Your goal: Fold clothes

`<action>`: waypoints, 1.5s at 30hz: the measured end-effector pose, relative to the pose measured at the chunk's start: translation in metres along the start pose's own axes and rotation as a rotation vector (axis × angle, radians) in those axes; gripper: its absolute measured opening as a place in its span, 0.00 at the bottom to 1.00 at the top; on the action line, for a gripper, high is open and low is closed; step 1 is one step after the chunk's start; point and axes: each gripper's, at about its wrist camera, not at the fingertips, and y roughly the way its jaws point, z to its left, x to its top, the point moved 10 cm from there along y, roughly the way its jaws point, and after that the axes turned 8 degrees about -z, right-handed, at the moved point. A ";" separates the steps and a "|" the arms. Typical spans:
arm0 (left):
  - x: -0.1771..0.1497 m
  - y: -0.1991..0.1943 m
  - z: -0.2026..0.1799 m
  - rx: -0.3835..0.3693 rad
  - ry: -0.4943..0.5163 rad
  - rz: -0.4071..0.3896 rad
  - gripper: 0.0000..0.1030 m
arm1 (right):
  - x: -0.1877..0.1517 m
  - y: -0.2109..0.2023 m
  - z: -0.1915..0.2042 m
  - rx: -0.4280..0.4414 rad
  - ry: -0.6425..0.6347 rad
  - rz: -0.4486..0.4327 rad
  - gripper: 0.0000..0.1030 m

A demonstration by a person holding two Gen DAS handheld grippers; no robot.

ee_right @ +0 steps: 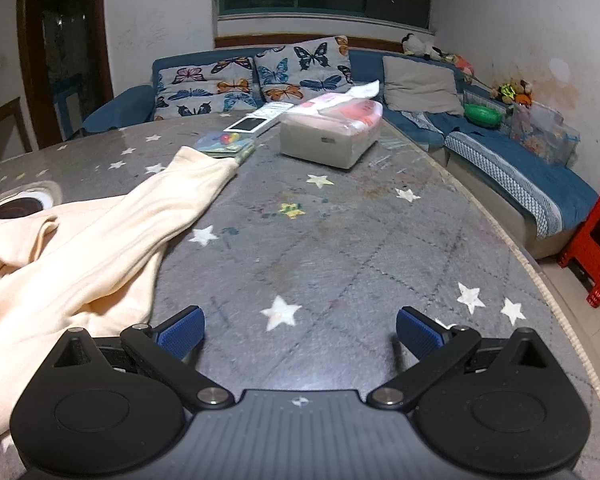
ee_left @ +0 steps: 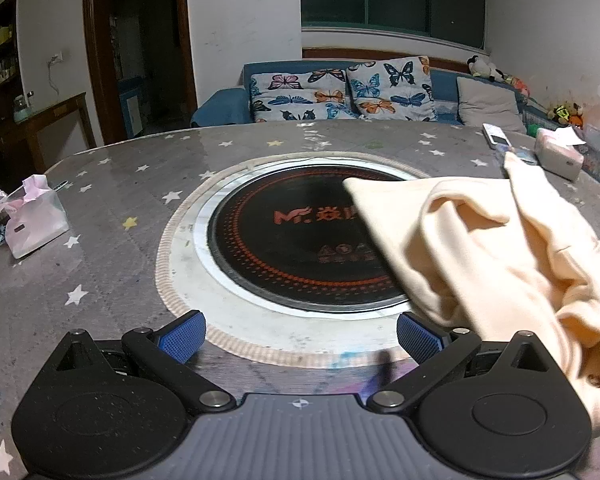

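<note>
Right gripper (ee_right: pixel 300 330) low over the table (ee_right: pixel 360 248), blue pads (ee_right: pixel 182 330) spread wide, nothing between them. Grey star-print cover on the table. Cream garment (ee_right: pixel 92 248) lies crumpled at left, near the left pad; one sleeve stretches far-right, its cuff touching a small colourful booklet (ee_right: pixel 226 145). Tissue box (ee_right: pixel 332 134) far centre, a white device (ee_right: pixel 250 125) to its left. Blue sofa (ee_right: pixel 500 152) beyond with butterfly cushions (ee_right: pixel 260 80). Red stool (ee_right: pixel 598 240) at far right.

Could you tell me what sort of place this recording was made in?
Most likely a home living room: a blue sofa with butterfly cushions, stuffed toys along the wall, and a round table with a built-in cooktop.
</note>
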 end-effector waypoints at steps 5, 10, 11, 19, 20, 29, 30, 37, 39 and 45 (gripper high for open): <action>0.003 -0.007 -0.013 -0.020 -0.007 -0.002 1.00 | -0.001 -0.015 0.014 0.004 -0.010 0.010 1.00; 0.004 -0.015 -0.023 -0.041 -0.003 -0.008 1.00 | -0.003 -0.033 0.028 0.020 -0.025 -0.005 1.00; 0.004 -0.016 -0.025 -0.045 -0.002 -0.008 1.00 | -0.003 -0.037 0.031 0.023 -0.026 -0.009 1.00; 0.010 -0.027 -0.041 -0.078 0.013 -0.024 1.00 | -0.002 -0.067 0.048 0.057 -0.029 -0.054 1.00; 0.011 -0.028 -0.043 -0.082 0.015 -0.027 1.00 | -0.002 -0.071 0.050 0.058 -0.034 -0.060 1.00; 0.018 -0.036 -0.060 -0.110 0.032 -0.041 1.00 | -0.009 -0.098 0.068 0.098 -0.027 -0.074 1.00; 0.018 -0.036 -0.061 -0.112 0.033 -0.040 1.00 | -0.011 -0.100 0.069 0.103 -0.027 -0.073 1.00; 0.020 -0.038 -0.071 -0.123 0.042 -0.037 1.00 | -0.015 -0.110 0.078 0.120 -0.043 -0.074 1.00; 0.021 -0.038 -0.074 -0.125 0.049 -0.041 1.00 | -0.014 -0.112 0.080 0.126 -0.045 -0.078 1.00; 0.023 -0.035 -0.079 -0.127 0.059 -0.034 1.00 | -0.012 -0.114 0.089 0.150 -0.047 -0.084 0.99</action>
